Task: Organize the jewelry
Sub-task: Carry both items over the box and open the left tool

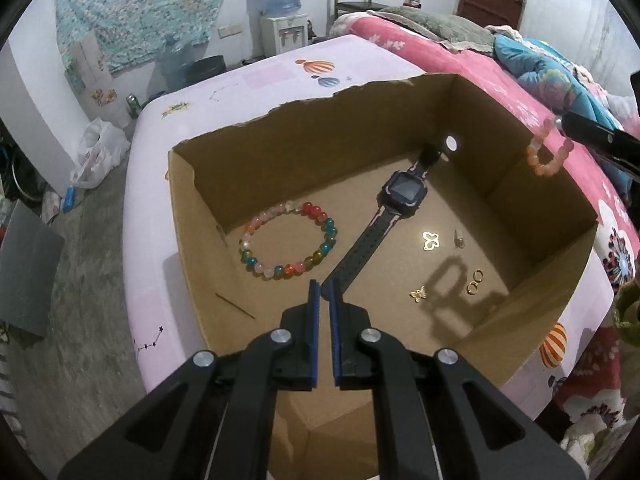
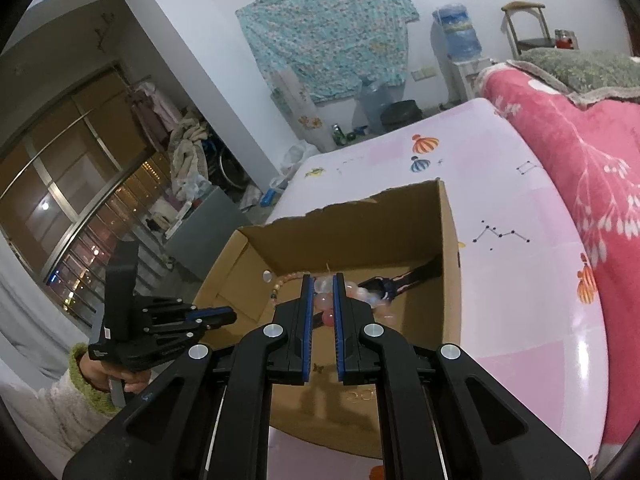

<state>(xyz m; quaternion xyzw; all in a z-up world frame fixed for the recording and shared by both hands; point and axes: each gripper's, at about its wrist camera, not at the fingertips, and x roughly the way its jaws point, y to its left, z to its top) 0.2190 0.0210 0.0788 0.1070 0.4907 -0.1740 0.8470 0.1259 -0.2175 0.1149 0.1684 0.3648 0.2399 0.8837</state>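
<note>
In the left wrist view we see an open cardboard box (image 1: 188, 208) filling the middle of the frame, set on a pink table (image 1: 260, 76) printed with balloons. Inside the box we count one multicoloured bead bracelet (image 1: 289, 240) at centre left, one dark watch (image 1: 402, 190) lying diagonally at centre, two small gold butterflies (image 1: 431, 240), one near the middle right and one lower down (image 1: 418, 293), a pair of gold rings (image 1: 475, 281) at lower right, and a tiny charm (image 1: 459, 239) too small to make out. The left gripper (image 1: 324, 286) hovers at bottom centre over the box, its fingers nearly pressed together with only a thin gap and nothing between them. At the right edge the right gripper (image 1: 568, 122) carries a pink bracelet (image 1: 549, 154) dangling above the box's right wall. A pink blanket (image 1: 460, 68) lies at upper right, a water dispenser (image 1: 282, 20) at top.

In the right wrist view we look down into the same box (image 2: 450, 272) at centre. The right gripper (image 2: 323, 280) has its fingers pinching the pink bracelet (image 2: 326, 306), which hangs over the box and partly hides the watch (image 2: 400, 282). The left gripper (image 2: 230, 315) sits at lower left, fingers together, at the box's left wall. One butterfly (image 2: 319, 368) shows on the box floor between our fingers.
</note>
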